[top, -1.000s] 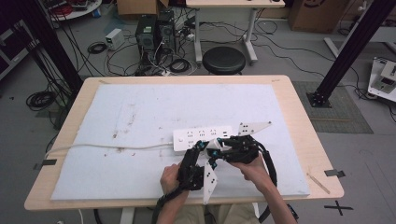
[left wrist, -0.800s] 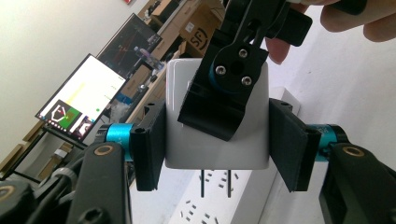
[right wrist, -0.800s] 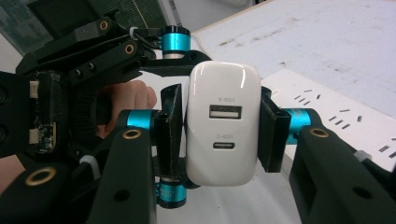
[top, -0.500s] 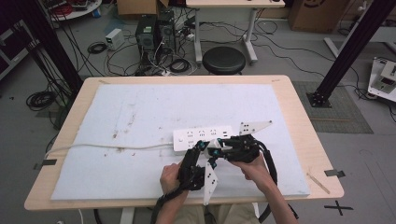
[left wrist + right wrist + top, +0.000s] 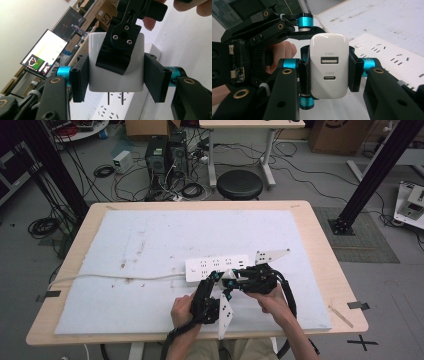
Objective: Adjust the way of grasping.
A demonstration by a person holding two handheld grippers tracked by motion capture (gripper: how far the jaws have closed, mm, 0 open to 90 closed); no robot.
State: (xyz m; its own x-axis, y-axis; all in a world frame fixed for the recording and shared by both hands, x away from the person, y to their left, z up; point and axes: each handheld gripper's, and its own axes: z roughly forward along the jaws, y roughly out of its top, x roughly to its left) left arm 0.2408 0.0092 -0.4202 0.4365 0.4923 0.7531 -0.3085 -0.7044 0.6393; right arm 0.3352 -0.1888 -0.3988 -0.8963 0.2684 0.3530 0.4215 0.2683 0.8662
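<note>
A workshop floor strewn with cables, a round black stool (image 5: 239, 183) and a computer tower (image 5: 156, 157) lies beyond the far edge of the wooden surface (image 5: 327, 270), most of which a white mat (image 5: 150, 245) covers. A white power strip (image 5: 216, 266) lies on the mat right of centre, its cord (image 5: 110, 277) running off to the left edge. Just near of it, both hands meet over a white USB charger (image 5: 329, 65). From above the charger itself is mostly hidden between the tools. The right claw (image 5: 328, 68) grips it by the sides, port face toward its camera. The left claw (image 5: 117, 76) also closes against its sides, prongs pointing down above the strip's sockets; the other claw's jaw crosses the charger's face there.
</note>
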